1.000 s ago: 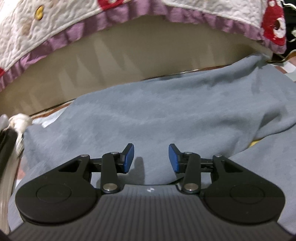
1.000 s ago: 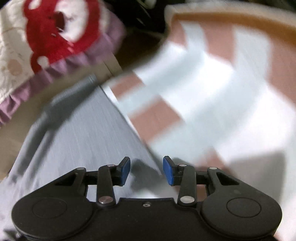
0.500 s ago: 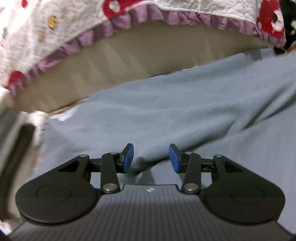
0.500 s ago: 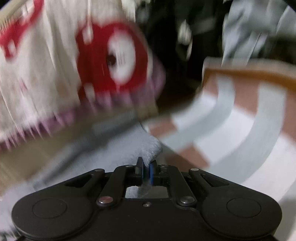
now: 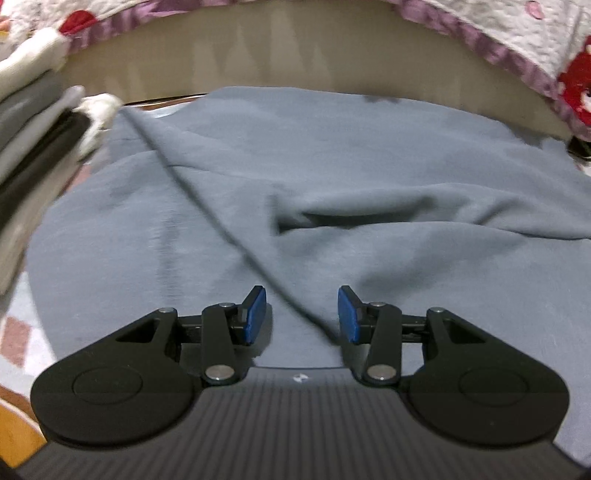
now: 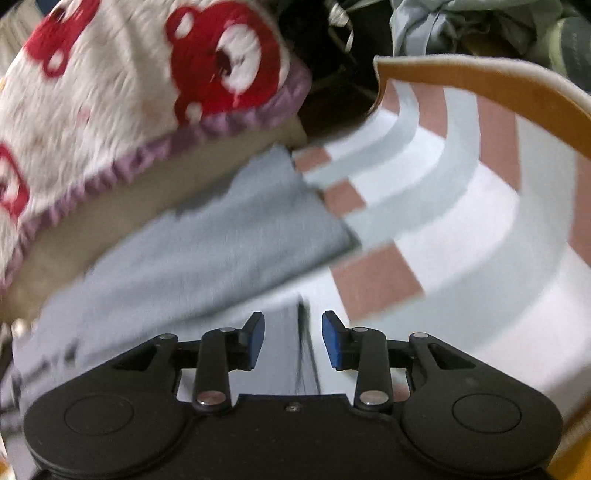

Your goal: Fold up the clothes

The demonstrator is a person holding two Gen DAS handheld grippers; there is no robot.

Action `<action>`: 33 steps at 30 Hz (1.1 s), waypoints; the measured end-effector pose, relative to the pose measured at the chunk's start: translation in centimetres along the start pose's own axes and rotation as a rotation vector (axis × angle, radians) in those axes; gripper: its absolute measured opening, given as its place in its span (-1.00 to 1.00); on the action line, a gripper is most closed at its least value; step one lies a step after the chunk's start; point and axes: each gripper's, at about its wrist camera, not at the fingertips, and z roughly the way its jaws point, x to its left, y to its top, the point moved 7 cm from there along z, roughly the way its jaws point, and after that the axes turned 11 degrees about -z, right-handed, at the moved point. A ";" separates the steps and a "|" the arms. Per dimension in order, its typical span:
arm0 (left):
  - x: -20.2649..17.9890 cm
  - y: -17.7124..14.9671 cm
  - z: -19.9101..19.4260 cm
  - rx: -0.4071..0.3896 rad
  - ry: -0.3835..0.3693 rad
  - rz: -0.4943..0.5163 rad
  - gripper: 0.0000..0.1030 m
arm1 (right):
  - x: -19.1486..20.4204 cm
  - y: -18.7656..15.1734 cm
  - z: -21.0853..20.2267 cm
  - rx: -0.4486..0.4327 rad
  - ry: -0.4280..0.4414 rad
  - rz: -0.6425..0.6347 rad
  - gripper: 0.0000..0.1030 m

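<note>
A grey-blue garment [image 5: 332,177] lies spread and rumpled on a checked mat, with a diagonal fold ridge running toward the camera. My left gripper [image 5: 302,314] hovers just over it, open, and the ridge passes between the blue pads without touching them. In the right wrist view the garment's corner [image 6: 207,258] lies flat on the mat against the bed side. My right gripper [image 6: 293,339] sits behind that corner with its jaws opening. Only a thin dark fold line shows between them, and the pads press on nothing.
A white quilt with red bears and a purple frill [image 6: 129,92] overhangs a beige bed side [image 5: 295,55]. A stack of folded clothes [image 5: 33,122] stands at the left. The pink, pale-blue and white checked mat [image 6: 443,206] extends right. A clothes pile [image 6: 461,26] lies beyond.
The right gripper shut on the garment's corner half a second ago, then let go and drew back. The left gripper slid left over the garment, bringing the folded stack into view.
</note>
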 end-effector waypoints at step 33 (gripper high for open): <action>-8.7 -2.5 -2.2 -0.096 -0.204 0.258 -0.37 | 6.2 -1.1 0.0 -0.067 0.216 -0.004 -0.91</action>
